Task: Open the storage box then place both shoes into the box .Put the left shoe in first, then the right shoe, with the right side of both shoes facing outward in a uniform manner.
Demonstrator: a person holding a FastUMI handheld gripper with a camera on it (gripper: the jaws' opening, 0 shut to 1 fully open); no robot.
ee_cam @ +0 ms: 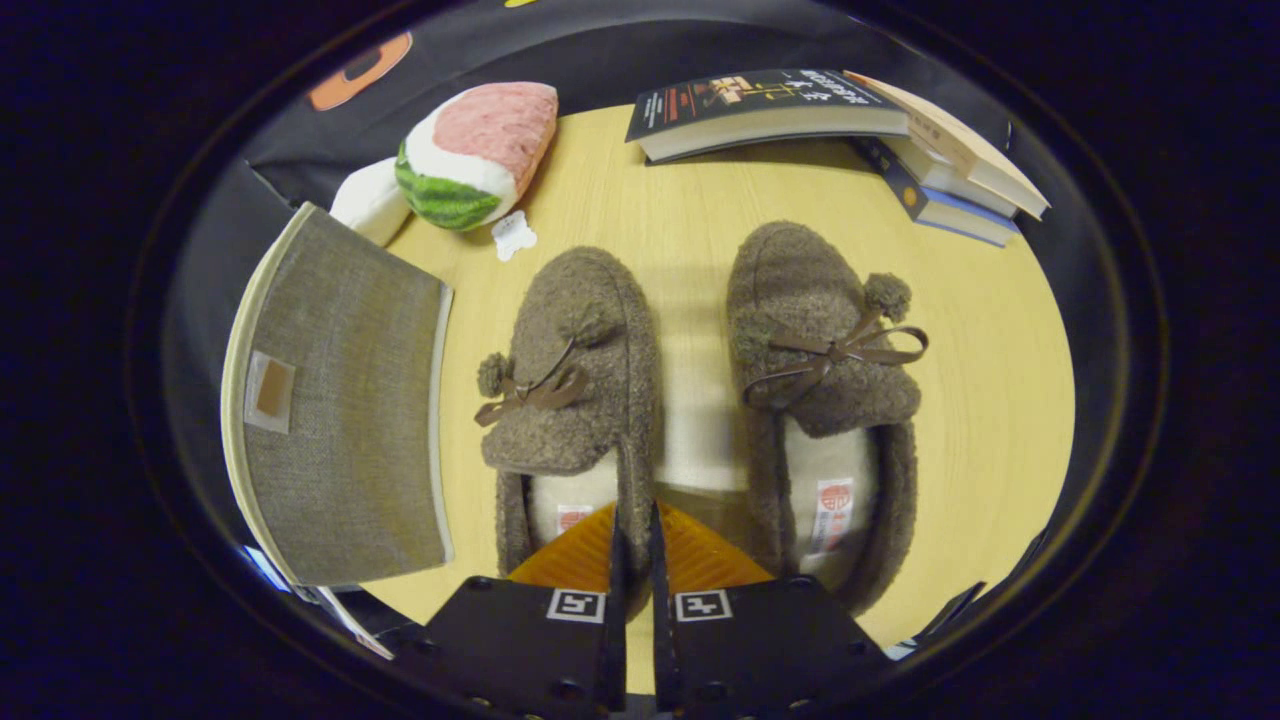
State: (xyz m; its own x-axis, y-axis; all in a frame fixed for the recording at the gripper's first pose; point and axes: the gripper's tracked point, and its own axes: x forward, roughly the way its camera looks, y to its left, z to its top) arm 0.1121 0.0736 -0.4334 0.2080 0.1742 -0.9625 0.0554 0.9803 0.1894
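Note:
Two brown fuzzy slippers with bows lie side by side on the yellow table (690, 200), toes pointing away from me. My gripper (636, 545) sits at the heel end of the left shoe (570, 380). Its fingers are nearly together, pinching that shoe's right side wall, which runs down between them. The right shoe (820, 370) lies just right of the fingers, untouched. The grey fabric storage box (340, 400) stands to the left of the left shoe. I see its flat cloth face with a small tab, and its inside is hidden.
A watermelon-slice plush toy (475, 155) and a white plush piece (370, 200) lie beyond the box. A stack of books (850, 125) rests at the far right of the table, beyond the right shoe. Bare tabletop lies to the right of the right shoe.

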